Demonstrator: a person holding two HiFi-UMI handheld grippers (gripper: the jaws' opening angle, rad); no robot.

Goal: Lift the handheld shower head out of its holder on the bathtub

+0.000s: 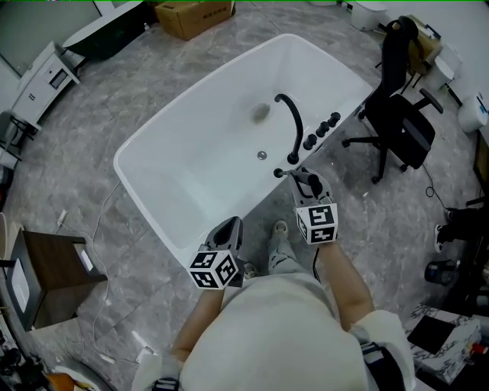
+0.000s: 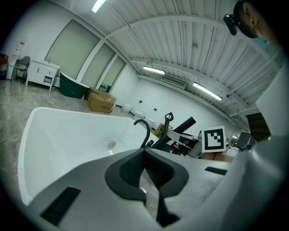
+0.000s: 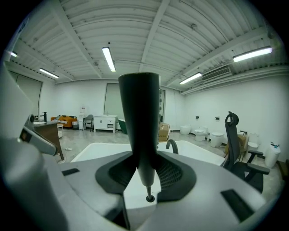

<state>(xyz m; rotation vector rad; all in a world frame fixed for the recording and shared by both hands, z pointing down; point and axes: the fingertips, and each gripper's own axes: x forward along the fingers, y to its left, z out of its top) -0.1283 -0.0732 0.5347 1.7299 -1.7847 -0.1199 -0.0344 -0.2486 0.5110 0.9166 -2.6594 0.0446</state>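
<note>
The black handheld shower head [image 3: 141,126] stands upright between the jaws of my right gripper [image 3: 146,173], narrow end down, and the pads press on it. In the head view that right gripper [image 1: 312,187] holds the shower head [image 1: 308,182] just above the near right rim of the white bathtub [image 1: 153,130], beside the black curved faucet [image 1: 293,122]. My left gripper [image 1: 229,229] hangs by the tub's near corner. In its own view the left gripper [image 2: 145,167] has its pads together with nothing between them.
Black knobs [image 1: 322,130] line the tub rim past the faucet. A black office chair [image 1: 401,114] stands right of the tub. A cardboard box [image 1: 195,15] lies beyond the tub, and a wooden side table [image 1: 50,275] is at the left. The person's feet stand on the grey floor.
</note>
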